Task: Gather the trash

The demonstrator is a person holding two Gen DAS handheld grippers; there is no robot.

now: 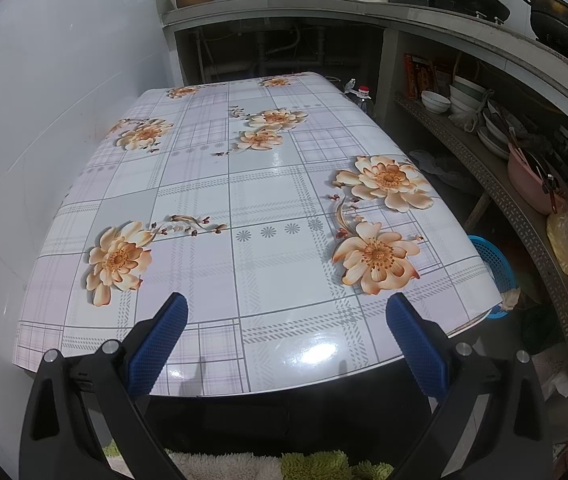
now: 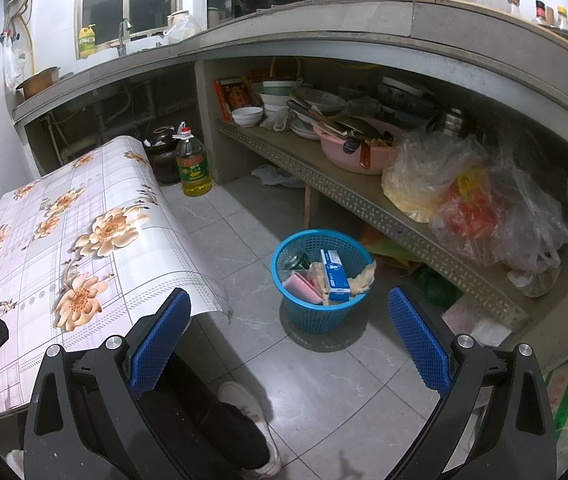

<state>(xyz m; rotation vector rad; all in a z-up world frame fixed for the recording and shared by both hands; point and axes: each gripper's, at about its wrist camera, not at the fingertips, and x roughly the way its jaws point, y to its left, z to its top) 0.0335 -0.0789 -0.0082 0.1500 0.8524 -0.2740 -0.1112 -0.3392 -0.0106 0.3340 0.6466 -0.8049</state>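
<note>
A blue mesh waste basket (image 2: 315,312) stands on the tiled floor to the right of the table. In it lie a blue and white box (image 2: 335,274), a pink packet (image 2: 303,285), crumpled yellowish paper (image 2: 363,276) and a dark can. My right gripper (image 2: 288,312) hangs open above the floor, the basket showing between its blue pads (image 2: 159,344). My left gripper (image 1: 287,312) is open over the near edge of the flower-patterned table (image 1: 244,200), nothing between its fingers. From the left wrist view only the basket's rim (image 1: 493,260) peeks past the table's right edge.
A low shelf (image 2: 363,200) under the concrete counter holds bowls, a pink basin (image 2: 353,152) and plastic bags (image 2: 479,200). A cooking oil bottle (image 2: 192,164) and a dark jar stand on the floor by the table's far corner. A person's leg and white shoe (image 2: 252,412) are below the right gripper.
</note>
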